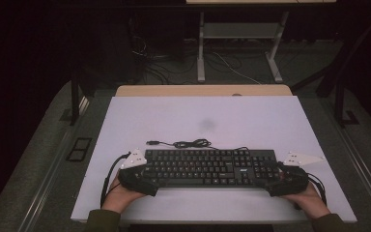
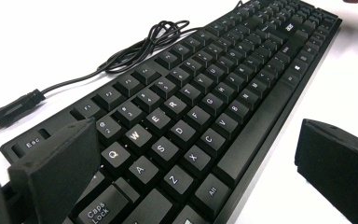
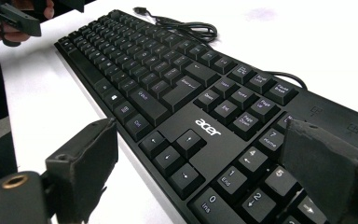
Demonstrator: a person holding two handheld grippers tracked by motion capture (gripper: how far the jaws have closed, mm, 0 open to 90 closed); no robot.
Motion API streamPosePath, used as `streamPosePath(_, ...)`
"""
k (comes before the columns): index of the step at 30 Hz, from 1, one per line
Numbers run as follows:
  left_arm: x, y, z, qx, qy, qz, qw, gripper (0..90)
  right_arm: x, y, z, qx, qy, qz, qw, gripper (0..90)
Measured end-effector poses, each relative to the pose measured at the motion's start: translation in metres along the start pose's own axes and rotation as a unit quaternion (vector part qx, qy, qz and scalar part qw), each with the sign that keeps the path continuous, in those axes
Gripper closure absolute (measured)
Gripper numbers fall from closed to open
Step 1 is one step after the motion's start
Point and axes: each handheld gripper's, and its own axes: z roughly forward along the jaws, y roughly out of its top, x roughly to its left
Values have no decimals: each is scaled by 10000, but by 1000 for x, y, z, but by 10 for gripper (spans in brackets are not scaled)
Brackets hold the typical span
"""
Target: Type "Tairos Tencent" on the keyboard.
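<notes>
A black keyboard (image 1: 207, 166) lies near the front edge of the white table (image 1: 212, 121), its cable (image 1: 188, 143) coiled just behind it. The left gripper (image 1: 142, 179) and right gripper (image 1: 282, 182) straddle its 2 ends, jaws spread wide, gripping nothing.
</notes>
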Motion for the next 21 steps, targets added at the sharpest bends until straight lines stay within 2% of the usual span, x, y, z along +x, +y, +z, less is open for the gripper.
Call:
streamPosePath(6,-1,1,2,-43,-31,2,10000,0,-3,-2,-3,-32,96,87,9999,107)
streamPosePath(15,-2,1,2,-102,-47,-43,9999,0,-1,6,-1,-77,94,35,9999,107)
streamPosePath(21,-1,1,2,-106,-50,-15,9999,0,3,11,5,-102,209,-7,9997,107)
